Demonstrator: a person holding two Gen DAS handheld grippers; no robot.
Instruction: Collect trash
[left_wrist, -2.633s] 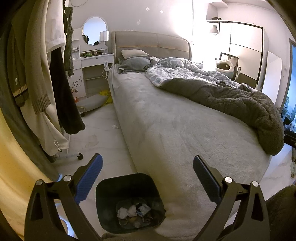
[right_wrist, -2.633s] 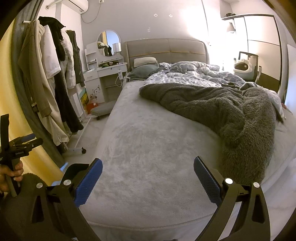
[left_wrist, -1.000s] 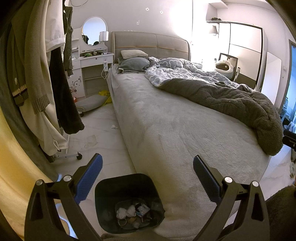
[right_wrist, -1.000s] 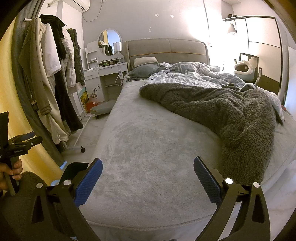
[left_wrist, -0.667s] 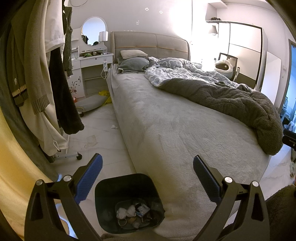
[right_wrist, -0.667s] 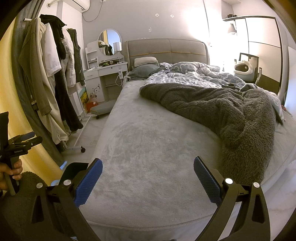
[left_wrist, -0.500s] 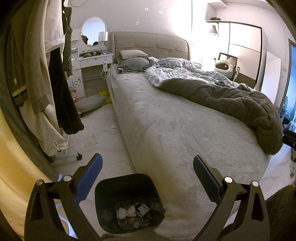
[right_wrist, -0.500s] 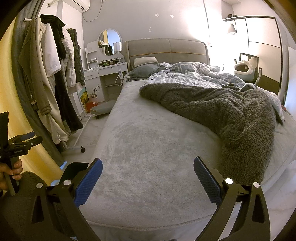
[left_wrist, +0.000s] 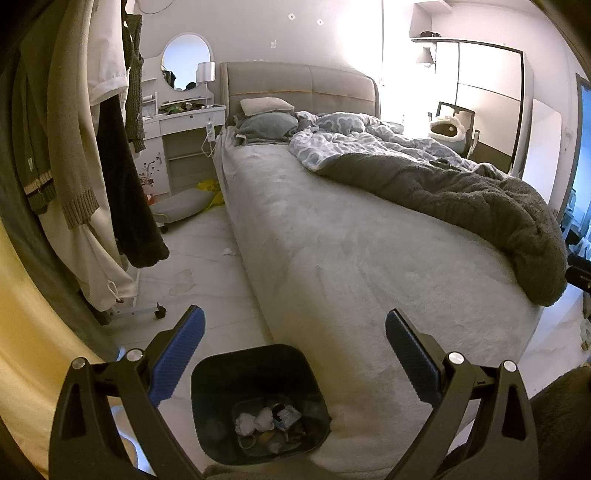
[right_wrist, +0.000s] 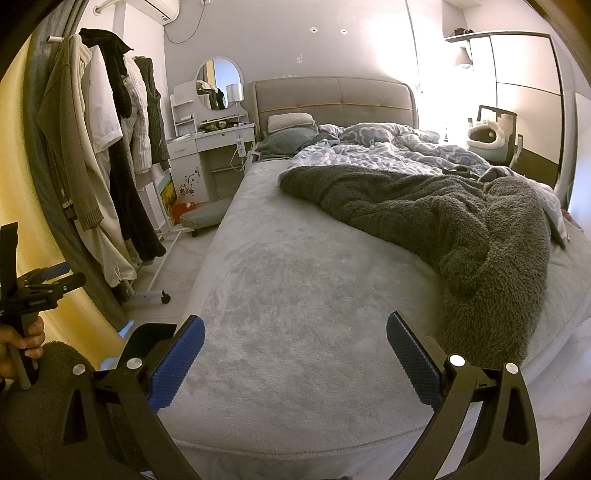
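Observation:
A black trash bin stands on the floor at the foot corner of the bed, holding crumpled white tissues and other scraps. My left gripper hangs open above the bin with nothing between its blue pads. A small white scrap lies on the floor beside the bed, farther off. My right gripper is open over the foot of the bed, empty. In the right wrist view the bin's rim shows at lower left, and a hand holds the left gripper at the left edge.
A wheeled clothes rack with hanging coats lines the left aisle. A dark fleece blanket and a patterned duvet lie across the bed. A white dressing table and a low wheeled stool stand beyond the aisle.
Almost nothing has changed; the left wrist view has shifted very slightly, and both grippers stay open and in place.

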